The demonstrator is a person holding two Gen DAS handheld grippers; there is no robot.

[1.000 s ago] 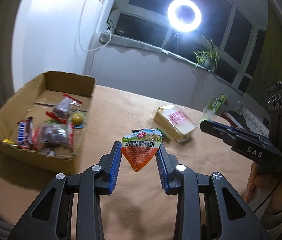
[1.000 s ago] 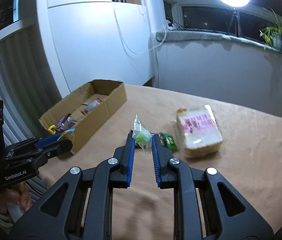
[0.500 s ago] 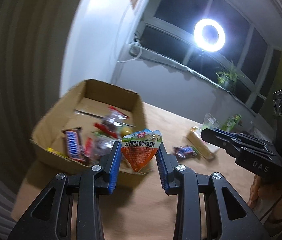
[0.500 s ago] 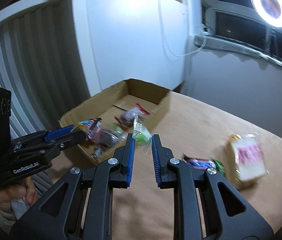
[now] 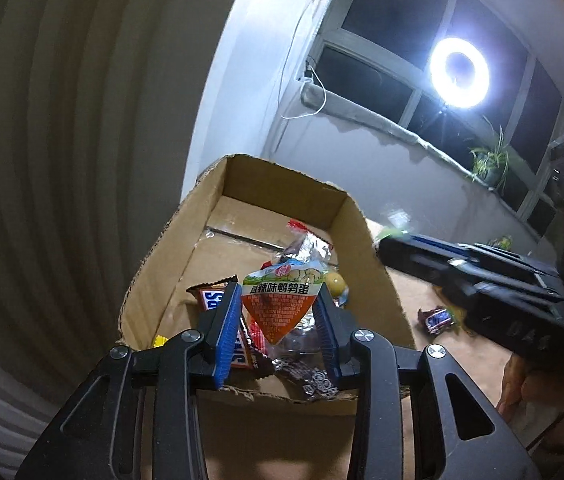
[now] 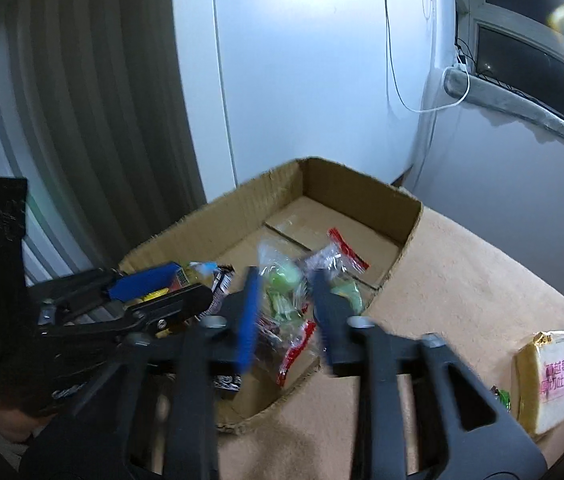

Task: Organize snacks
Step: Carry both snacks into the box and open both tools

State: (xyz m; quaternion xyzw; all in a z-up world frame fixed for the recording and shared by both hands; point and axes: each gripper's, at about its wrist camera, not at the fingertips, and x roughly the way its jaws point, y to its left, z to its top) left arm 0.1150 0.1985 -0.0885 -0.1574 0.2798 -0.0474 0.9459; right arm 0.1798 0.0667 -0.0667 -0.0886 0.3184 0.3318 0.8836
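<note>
My left gripper is shut on an orange triangular snack pouch and holds it over the near end of the cardboard box. My right gripper has its jaws parted, and a clear packet with a green sweet sits loose between them over the box. The box holds a Snickers bar, a yellow ball and several wrapped snacks. The right gripper also shows in the left wrist view.
A wrapped bread slice and a small green wrapper lie on the tan table to the right of the box. Another chocolate bar lies on the table. A white wall and ribbed radiator stand behind the box.
Both grippers moved left from the table to over the box, carrying their snacks. The right gripper's jaws have opened around the green sweet packet.
</note>
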